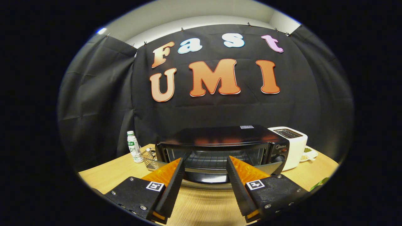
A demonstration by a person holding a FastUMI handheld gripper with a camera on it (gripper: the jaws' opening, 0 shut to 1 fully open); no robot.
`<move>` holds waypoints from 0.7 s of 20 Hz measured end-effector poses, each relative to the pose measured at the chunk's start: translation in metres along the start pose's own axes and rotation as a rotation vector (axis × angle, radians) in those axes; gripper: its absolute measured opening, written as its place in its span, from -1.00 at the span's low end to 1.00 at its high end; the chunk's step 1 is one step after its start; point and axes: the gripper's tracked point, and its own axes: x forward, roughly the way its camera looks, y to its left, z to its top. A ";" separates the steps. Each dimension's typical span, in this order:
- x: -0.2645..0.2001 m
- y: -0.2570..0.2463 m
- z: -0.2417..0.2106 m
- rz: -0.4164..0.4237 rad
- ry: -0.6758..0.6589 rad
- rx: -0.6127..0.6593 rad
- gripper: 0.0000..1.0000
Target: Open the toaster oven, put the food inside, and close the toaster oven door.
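Two fingers (181, 175) sit at the bottom center of the frame, spread wide apart with nothing pinched between them, so the gripper (203, 164) is holding nothing and only bare wooden surface (204, 207) shows in the gap. Just ahead of the fingertips, center of frame, is the toaster oven (223, 147), black body, its glass door (205, 175) dropped open and lying roughly flat toward the fingers, shiny door edge right between the tips. Inside the open cavity a wire rack (216, 160) is visible; can't tell if any food is on it. Control knobs (279, 155) sit on the oven's right front panel. Left of the oven, touching or just beside its left corner, is a small wire basket (150, 158) with something small in it, too small to tell. Further left, near the basket, a plastic bottle (133, 147) stands upright with a white cap and a green-and-white label. Right of the oven, just beside it, stands a white slot toaster (293, 146). Behind and right of that toaster, a white dish (311, 153) holds something green. At the lower right edge of the surface a bit of something green (318, 183) pokes in, unclear what. Black cloth wall (100, 103) hangs behind everything, pale ceiling (194, 12) at the top of frame.
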 end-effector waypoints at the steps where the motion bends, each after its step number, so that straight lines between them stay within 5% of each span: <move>1: -0.006 0.003 -0.008 0.013 0.024 0.005 0.60; 6: -0.023 0.013 -0.082 0.062 0.283 0.108 0.60; 14: -0.039 0.009 -0.138 0.104 0.438 0.233 0.54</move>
